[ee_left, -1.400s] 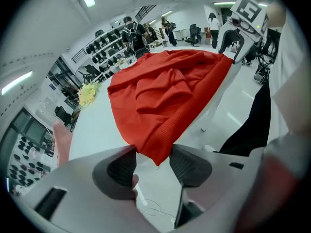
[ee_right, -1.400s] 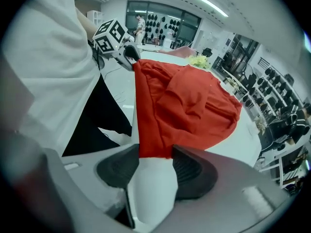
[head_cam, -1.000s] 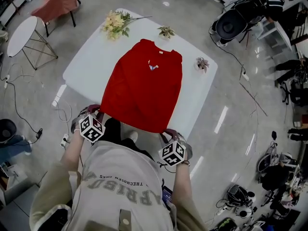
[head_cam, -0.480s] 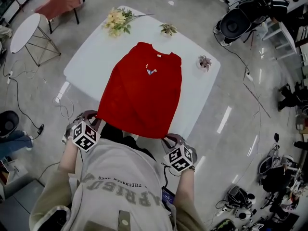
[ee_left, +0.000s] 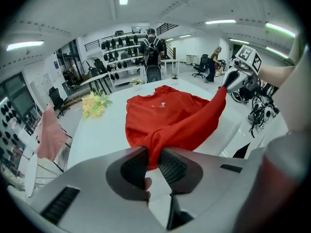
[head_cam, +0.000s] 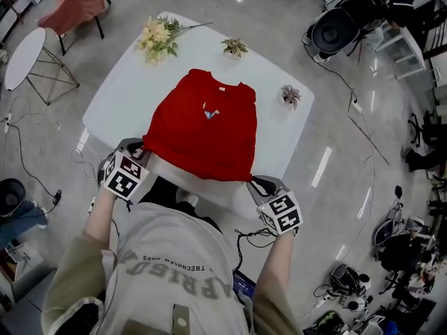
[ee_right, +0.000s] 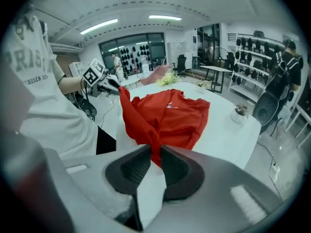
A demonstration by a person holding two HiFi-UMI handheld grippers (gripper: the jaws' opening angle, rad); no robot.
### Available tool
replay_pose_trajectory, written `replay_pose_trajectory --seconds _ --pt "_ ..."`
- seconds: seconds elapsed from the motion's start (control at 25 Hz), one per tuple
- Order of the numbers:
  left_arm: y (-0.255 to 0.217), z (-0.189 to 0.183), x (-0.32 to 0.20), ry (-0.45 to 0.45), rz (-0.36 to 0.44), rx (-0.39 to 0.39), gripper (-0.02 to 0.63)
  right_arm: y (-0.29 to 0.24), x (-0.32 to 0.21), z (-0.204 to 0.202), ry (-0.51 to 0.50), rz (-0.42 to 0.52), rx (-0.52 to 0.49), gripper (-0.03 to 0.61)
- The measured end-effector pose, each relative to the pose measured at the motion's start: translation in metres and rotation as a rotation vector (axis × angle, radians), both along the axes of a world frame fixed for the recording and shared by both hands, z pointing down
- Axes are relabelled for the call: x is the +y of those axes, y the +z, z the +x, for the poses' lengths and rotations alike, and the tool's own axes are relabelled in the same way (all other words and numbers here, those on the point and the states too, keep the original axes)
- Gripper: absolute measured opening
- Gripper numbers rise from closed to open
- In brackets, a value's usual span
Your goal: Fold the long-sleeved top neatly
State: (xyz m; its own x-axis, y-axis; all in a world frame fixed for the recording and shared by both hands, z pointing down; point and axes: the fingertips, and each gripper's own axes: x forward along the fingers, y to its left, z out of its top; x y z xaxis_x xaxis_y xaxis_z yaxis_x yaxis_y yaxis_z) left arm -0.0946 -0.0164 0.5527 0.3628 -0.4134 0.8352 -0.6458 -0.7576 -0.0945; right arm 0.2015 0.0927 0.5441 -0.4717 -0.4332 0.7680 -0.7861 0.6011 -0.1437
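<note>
red long-sleeved top (head_cam: 202,135) lies on the white table (head_cam: 119,96) ahead of both grippers, its near hem held up, one corner pinched in the narrow jaws of the left gripper (head_cam: 137,147), the other in the right gripper (head_cam: 257,182), with flowers (head_cam: 157,35) farther beyond.

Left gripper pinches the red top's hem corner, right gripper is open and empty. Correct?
Not quite. The right gripper is also shut on the red top, as the right gripper view shows. The left gripper does pinch a hem corner.
</note>
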Motion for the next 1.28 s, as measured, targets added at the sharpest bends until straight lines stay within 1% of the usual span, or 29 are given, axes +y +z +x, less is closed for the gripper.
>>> replay_pose_trajectory --seconds 0.2,0.36,0.56,0.64,0.76,0.84,0.88,0.92,0.96,1.0,1.04,1.08,1.12,1.16,1.2,1.24,1.28 --pt "0.011 0.024 -0.058 -0.005 -0.038 -0.007 0.061 0.011 -0.052 0.022 0.087 -0.057 0.007 0.066" --pt "0.030 0.032 -0.089 0.003 -0.105 -0.055 0.061 0.030 -0.083 0.032 0.150 -0.125 0.026 0.066" --pt "0.051 0.039 -0.117 -0.053 -0.202 -0.035 0.064 0.048 -0.115 0.045 0.268 -0.197 -0.005 0.066" --pt "0.061 0.042 -0.125 -0.073 -0.234 -0.042 0.068 0.058 -0.123 0.049 0.309 -0.234 -0.003 0.066" --pt "0.074 0.047 -0.133 -0.106 -0.266 -0.047 0.077 0.075 -0.131 0.056 0.365 -0.283 0.055 0.067" --pt "0.077 0.050 -0.135 -0.130 -0.291 -0.024 0.086 0.076 -0.138 0.063 0.423 -0.264 0.101 0.067" --pt "0.075 0.050 -0.137 -0.135 -0.293 -0.014 0.100 0.074 -0.143 0.067 0.446 -0.239 0.121 0.067" --pt "0.073 0.048 -0.139 -0.132 -0.283 -0.010 0.136 0.072 -0.147 0.069 0.457 -0.215 0.135 0.069" --pt "0.070 0.044 -0.143 -0.123 -0.261 -0.013 0.205 0.070 -0.150 0.070 0.460 -0.199 0.144 0.070" --pt "0.066 0.039 -0.148 -0.110 -0.234 -0.020 0.249 0.067 -0.151 0.070 0.462 -0.188 0.146 0.072" --pt "0.062 0.033 -0.152 -0.103 -0.209 -0.024 0.272 0.064 -0.153 0.071 0.466 -0.176 0.143 0.084" --pt "0.058 0.027 -0.156 -0.105 -0.188 -0.022 0.277 0.059 -0.154 0.072 0.473 -0.162 0.132 0.094" --pt "0.051 0.022 -0.160 -0.114 -0.167 -0.013 0.279 0.054 -0.154 0.073 0.478 -0.146 0.113 0.186" --pt "0.044 0.017 -0.164 -0.124 -0.146 0.000 0.285 0.046 -0.153 0.072 0.478 -0.127 0.085 0.254" --pt "0.036 0.013 -0.166 -0.125 -0.125 0.018 0.285 0.037 -0.152 0.068 0.467 -0.103 0.053 0.258" --pt "0.027 0.013 -0.165 -0.107 -0.109 0.039 0.285 0.028 -0.151 0.062 0.441 -0.077 0.023 0.258" --pt "0.019 0.017 -0.161 -0.065 -0.104 0.064 0.285 0.019 -0.150 0.052 0.398 -0.054 0.000 0.258"
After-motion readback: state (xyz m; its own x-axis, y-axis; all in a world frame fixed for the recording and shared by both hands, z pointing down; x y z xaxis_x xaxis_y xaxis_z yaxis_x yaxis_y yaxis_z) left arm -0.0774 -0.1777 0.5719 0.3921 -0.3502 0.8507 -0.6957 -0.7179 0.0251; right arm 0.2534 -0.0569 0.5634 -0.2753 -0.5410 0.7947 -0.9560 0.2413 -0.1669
